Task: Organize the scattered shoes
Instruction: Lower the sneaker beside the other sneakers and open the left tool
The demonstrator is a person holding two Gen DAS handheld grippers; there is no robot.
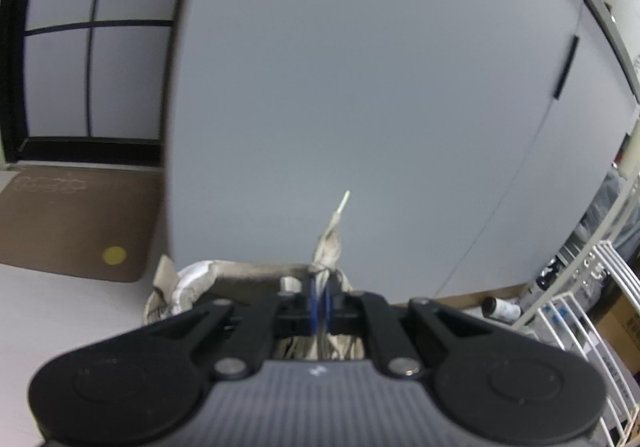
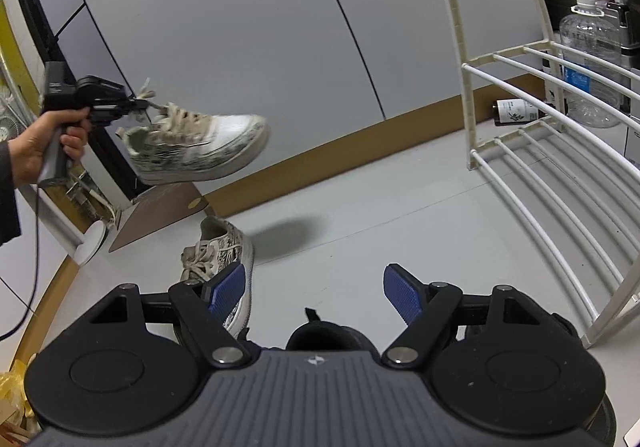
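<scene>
The left gripper [image 2: 134, 103] is clenched on the laces of a dirty white lace-up sneaker [image 2: 200, 143], which hangs in the air — toe pointing right toward the white wire shoe rack [image 2: 532, 151]. The right gripper [image 2: 314, 287] gapes empty; the matching patterned sneaker [image 2: 224, 247] lies just left of its jaws, pointing away.

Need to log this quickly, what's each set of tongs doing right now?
Left tongs: closed on the laces of the white sneaker, which hangs in the air.
Right tongs: open, holding nothing.
</scene>
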